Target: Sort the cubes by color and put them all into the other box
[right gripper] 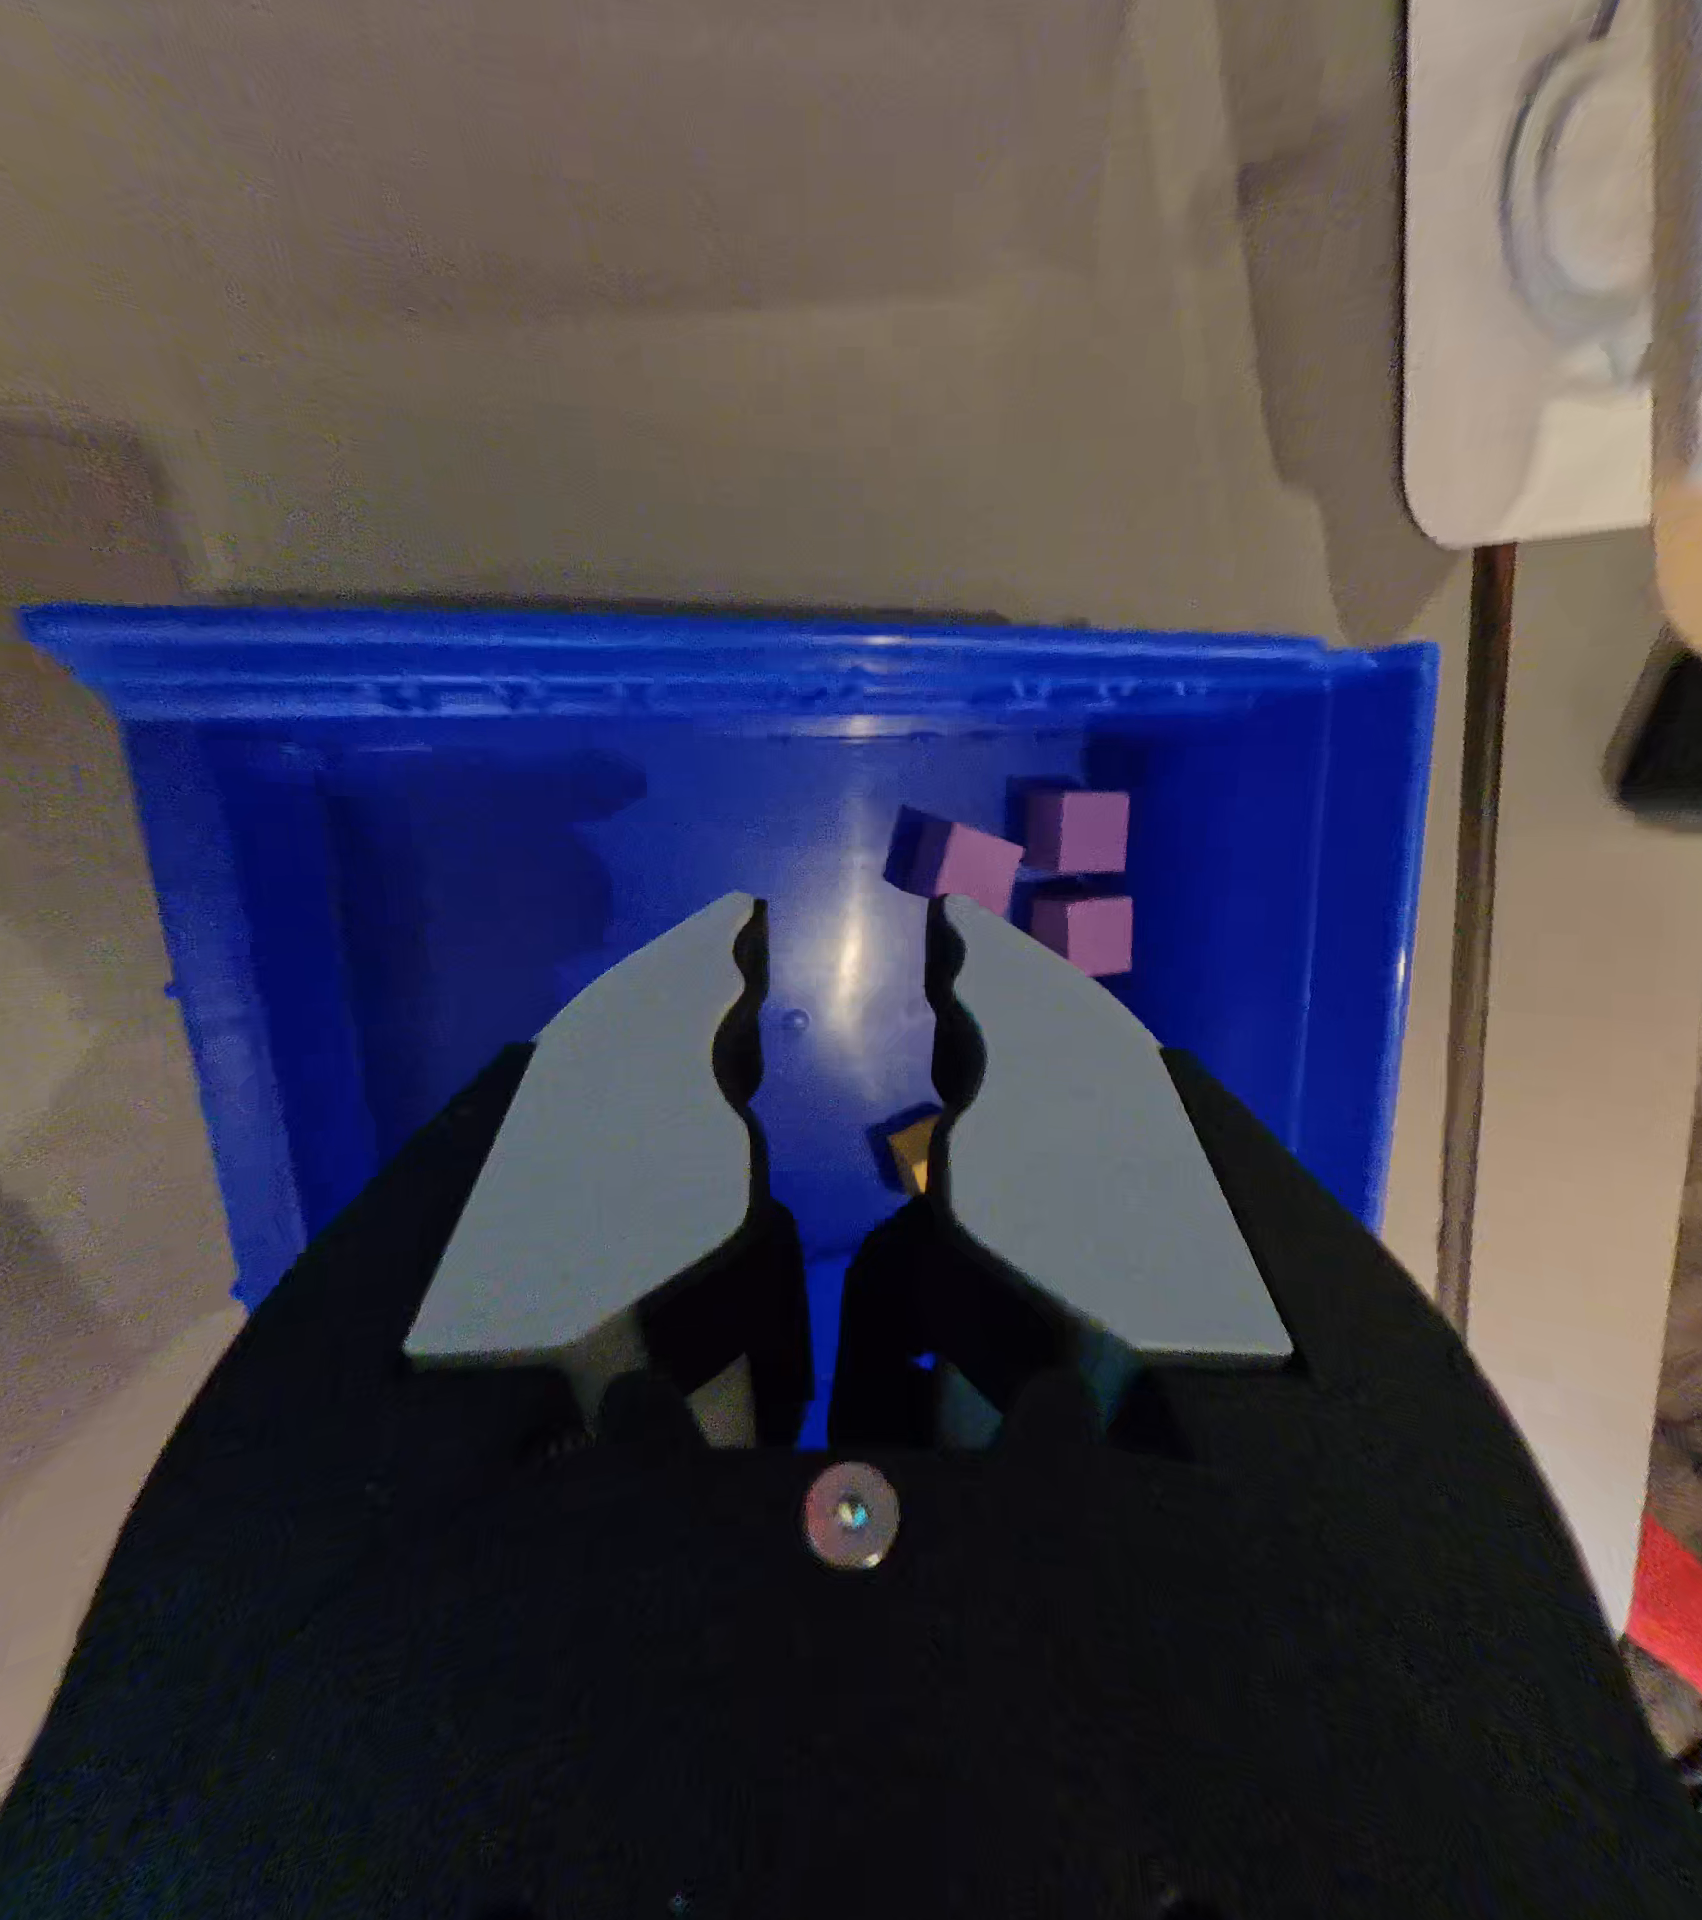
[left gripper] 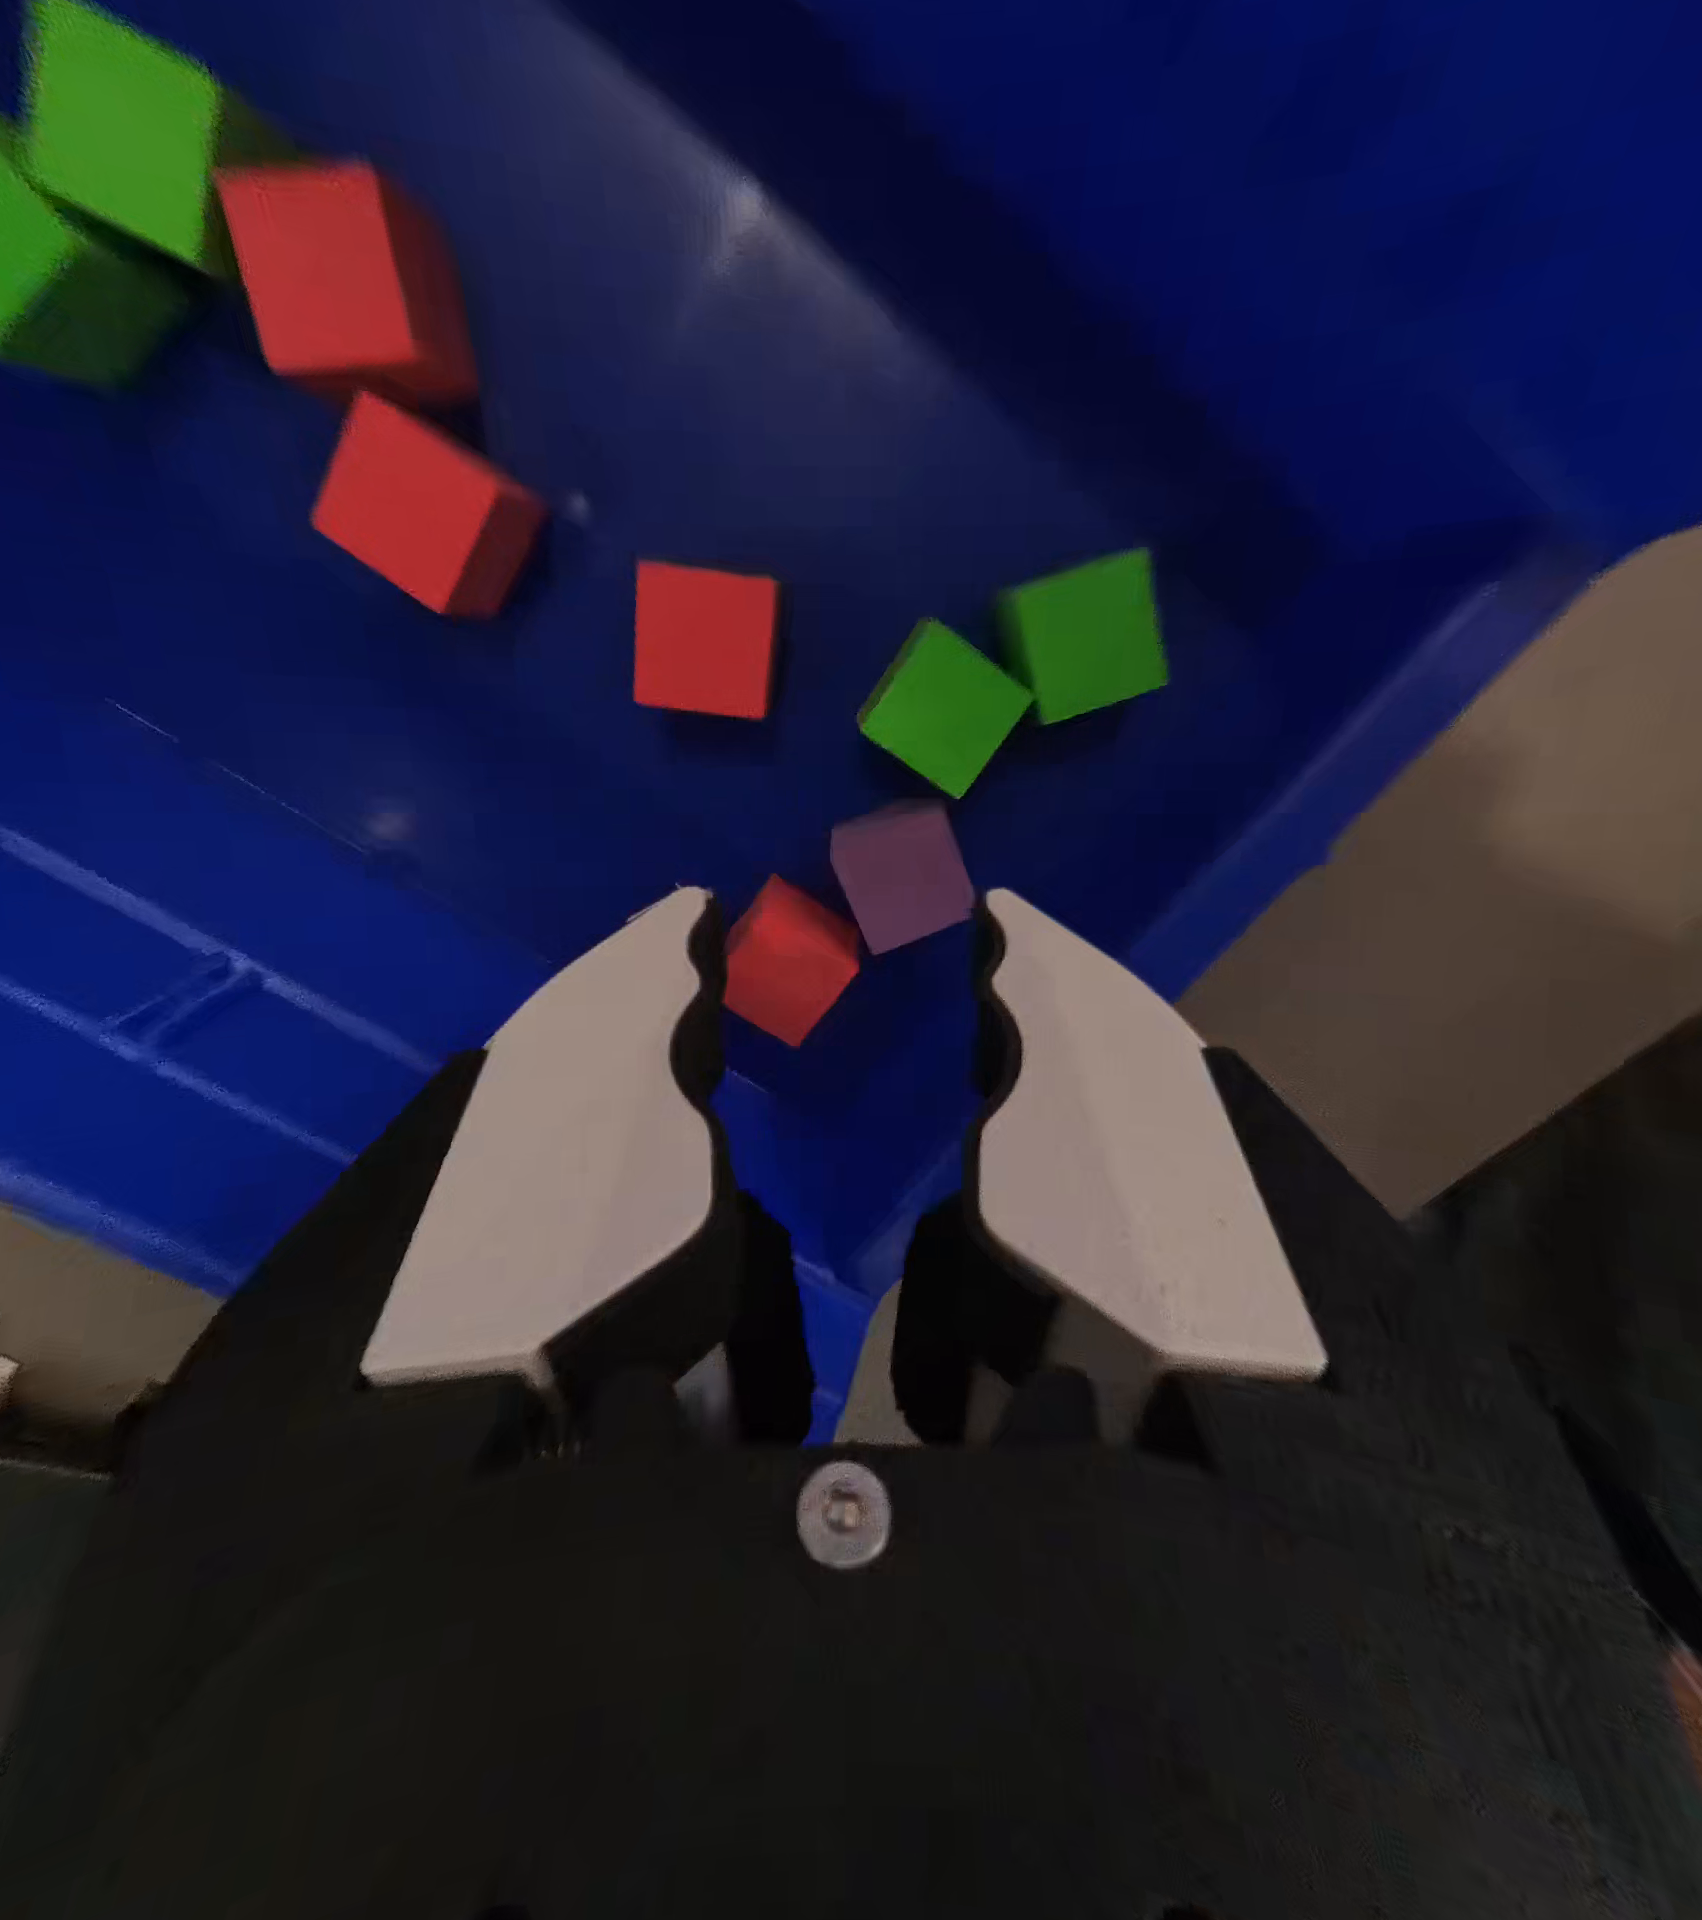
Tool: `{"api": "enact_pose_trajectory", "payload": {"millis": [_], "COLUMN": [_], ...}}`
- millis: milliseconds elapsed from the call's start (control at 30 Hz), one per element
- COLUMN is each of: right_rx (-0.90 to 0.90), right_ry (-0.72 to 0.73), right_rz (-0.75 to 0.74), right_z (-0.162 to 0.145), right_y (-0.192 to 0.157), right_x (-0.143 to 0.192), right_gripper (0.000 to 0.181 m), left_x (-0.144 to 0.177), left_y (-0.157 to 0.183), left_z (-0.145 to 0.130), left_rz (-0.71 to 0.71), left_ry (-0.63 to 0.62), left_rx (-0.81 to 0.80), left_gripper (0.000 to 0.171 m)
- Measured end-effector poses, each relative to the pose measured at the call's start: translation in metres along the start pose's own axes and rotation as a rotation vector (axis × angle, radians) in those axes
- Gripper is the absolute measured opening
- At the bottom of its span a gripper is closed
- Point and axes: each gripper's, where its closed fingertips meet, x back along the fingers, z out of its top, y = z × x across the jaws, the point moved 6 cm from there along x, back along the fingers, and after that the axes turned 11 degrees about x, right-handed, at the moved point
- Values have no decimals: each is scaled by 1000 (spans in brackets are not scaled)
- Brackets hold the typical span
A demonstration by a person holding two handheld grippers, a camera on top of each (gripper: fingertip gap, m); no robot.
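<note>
Hovering spread and empty over a blue bin (left gripper: 930,312), the left tool (left gripper: 842,914) frames a small red cube (left gripper: 787,961) beside a purple cube (left gripper: 901,875); both look light, rigid, best pinched on opposite flat faces. The right tool (right gripper: 847,914), also spread, hangs over another blue bin (right gripper: 514,935) near three purple cubes (right gripper: 1075,831).

Glossy blue plastic bin (right gripper: 234,935), matt-faced cubes (left gripper: 705,639), smooth matt grey fingers (left gripper: 566,1143), shiny metal screw (left gripper: 842,1514).
</note>
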Motion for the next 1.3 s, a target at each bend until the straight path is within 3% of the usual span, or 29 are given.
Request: {"api": "enact_pose_trajectory", "payload": {"millis": [167,467,533,667,767,933,1033,1167,1300], "right_rx": [55,82,92,109,144,280,344,348,357], "right_ry": [28,91,102,107,169,454,561,738,808], "right_rz": [-19,-33,-33,-41,-70,-239,-372,-490,-520], "right_z": [10,16,19,23,38,97,135,185,212], "right_y": [-30,-41,-45,-50,-55,-74,-79,-81,-80], "right_x": [-1,-3,-2,1,8,15,11,17,22], "right_gripper": [29,27,26,25,25,31,39,42,40], "left_x": [-23,-43,-45,-39,-19,51,78,99,109], "left_y": [5,3,2,-2,1,24,42,74,99], "left_z": [1,-6,-5,1,10,21,19,21,22], "left_rz": [-15,30,25,-21,-211,-832,-1070,-1274,-1314], "left_ry": [-93,-212,-200,-141,18,408,513,575,592], "left_rx": [-3,60,65,103,143,185,159,97,24], "left_gripper": [49,46,31,30,30,30,29,30,30]}}
